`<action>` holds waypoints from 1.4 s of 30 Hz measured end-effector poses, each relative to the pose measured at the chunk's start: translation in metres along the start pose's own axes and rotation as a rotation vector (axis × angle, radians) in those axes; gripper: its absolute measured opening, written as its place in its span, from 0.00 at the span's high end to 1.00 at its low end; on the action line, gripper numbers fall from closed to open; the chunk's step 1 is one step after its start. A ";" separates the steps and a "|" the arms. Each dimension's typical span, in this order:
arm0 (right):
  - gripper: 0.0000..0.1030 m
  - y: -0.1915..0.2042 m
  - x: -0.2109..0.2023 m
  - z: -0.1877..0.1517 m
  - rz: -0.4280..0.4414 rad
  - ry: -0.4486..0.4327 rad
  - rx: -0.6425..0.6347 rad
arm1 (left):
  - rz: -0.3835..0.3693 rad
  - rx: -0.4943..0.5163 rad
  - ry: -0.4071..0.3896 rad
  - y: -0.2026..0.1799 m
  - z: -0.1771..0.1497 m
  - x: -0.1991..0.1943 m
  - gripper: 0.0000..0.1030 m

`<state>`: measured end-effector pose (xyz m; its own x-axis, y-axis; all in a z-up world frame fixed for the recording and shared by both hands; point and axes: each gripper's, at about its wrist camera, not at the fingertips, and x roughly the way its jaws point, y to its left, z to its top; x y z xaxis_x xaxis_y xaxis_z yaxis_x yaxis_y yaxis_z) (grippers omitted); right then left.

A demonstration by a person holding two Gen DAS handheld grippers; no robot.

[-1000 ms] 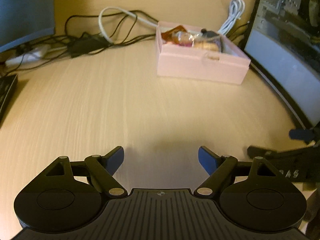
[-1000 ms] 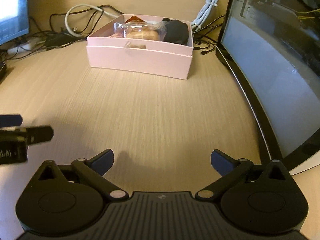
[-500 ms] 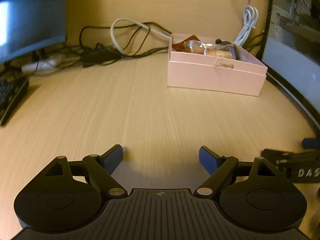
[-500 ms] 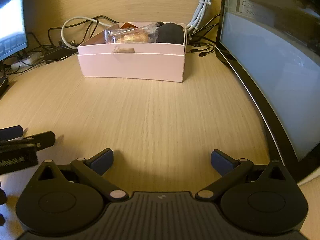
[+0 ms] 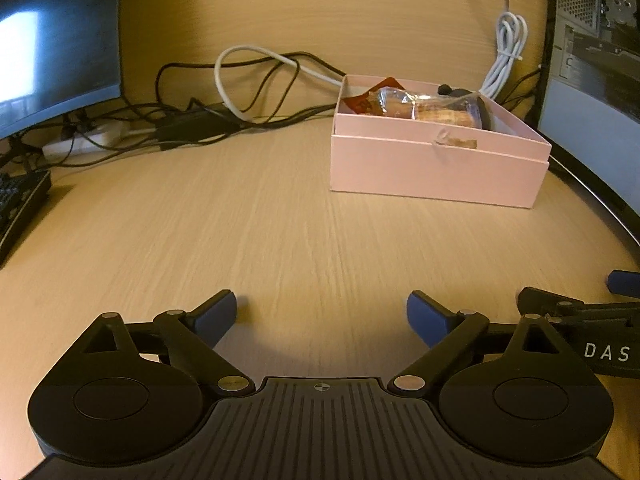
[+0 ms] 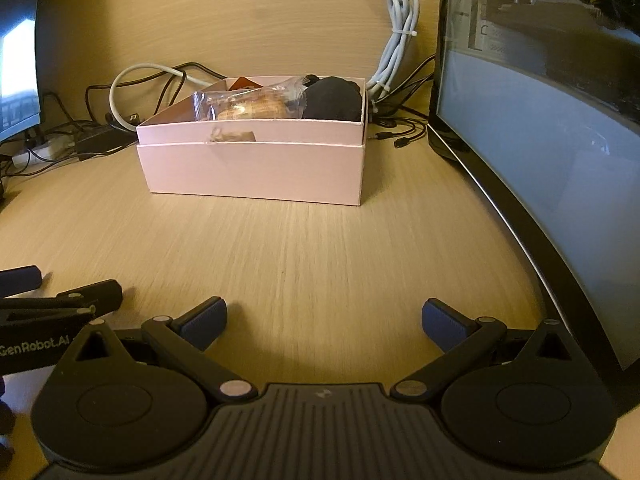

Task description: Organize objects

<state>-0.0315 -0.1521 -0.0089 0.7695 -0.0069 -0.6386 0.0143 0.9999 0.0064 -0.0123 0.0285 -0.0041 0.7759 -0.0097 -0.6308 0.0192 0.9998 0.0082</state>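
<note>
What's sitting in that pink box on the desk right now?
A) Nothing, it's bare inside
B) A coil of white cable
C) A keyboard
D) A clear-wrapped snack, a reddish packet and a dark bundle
D: the right wrist view shows the pink box holding a clear-wrapped snack, a reddish packet behind it and a dark bundle at the right end.
</note>
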 end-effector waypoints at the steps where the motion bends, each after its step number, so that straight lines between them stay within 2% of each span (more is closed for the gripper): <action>1: 0.00 0.000 0.000 0.000 0.000 0.000 0.000 | -0.001 0.000 0.000 0.000 0.000 0.000 0.07; 16: 0.00 -0.001 0.002 0.001 -0.011 -0.001 0.011 | -0.030 0.023 0.000 0.002 0.000 0.001 0.07; 42: 0.00 0.000 0.002 0.002 -0.012 0.000 0.013 | -0.026 0.023 0.000 0.003 -0.001 0.001 0.06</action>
<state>-0.0286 -0.1525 -0.0092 0.7692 -0.0188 -0.6387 0.0315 0.9995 0.0085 -0.0123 0.0311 -0.0051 0.7751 -0.0362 -0.6308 0.0542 0.9985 0.0092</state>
